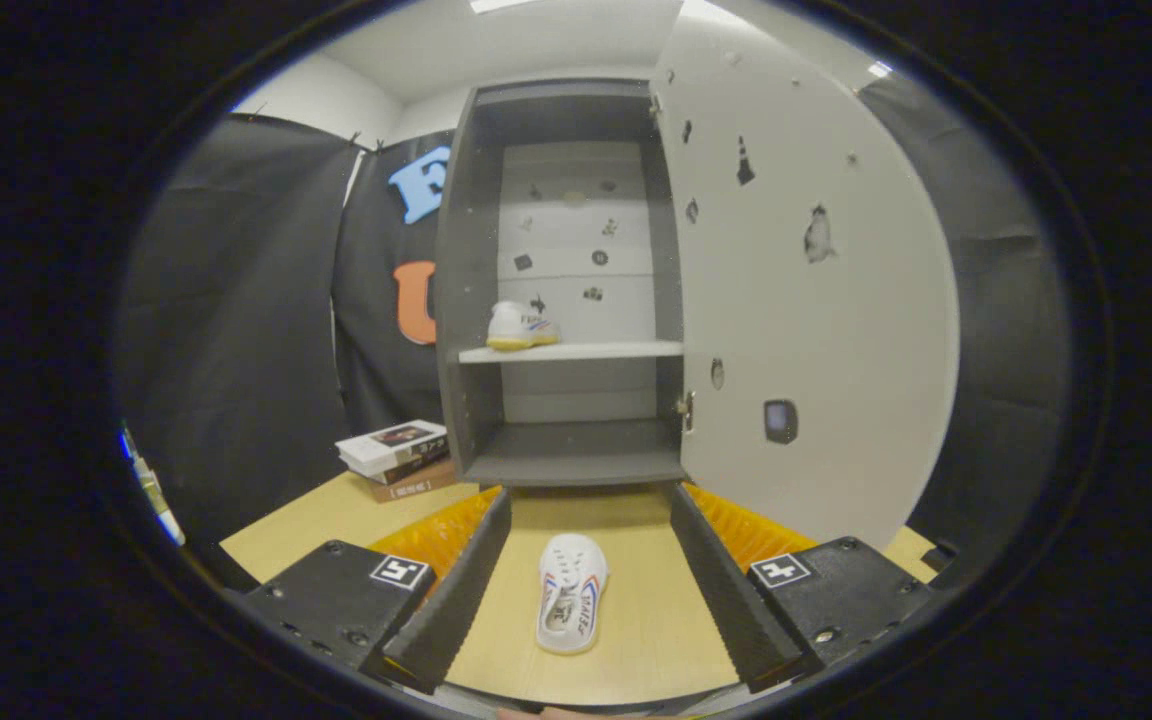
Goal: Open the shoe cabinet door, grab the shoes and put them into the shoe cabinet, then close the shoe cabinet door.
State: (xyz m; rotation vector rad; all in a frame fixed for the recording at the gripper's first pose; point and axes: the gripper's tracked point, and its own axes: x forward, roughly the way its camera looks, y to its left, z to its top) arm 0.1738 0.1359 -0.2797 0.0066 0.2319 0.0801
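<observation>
Tongs spread wide, straddling the second shoe, which lies sole-down on the worktop untouched by either finger, so I'd say lined up for a grab. Beyond, the cabinet door is swung fully open to clear access; the first shoe sits left on the shelf, leaving room beside it.
</observation>
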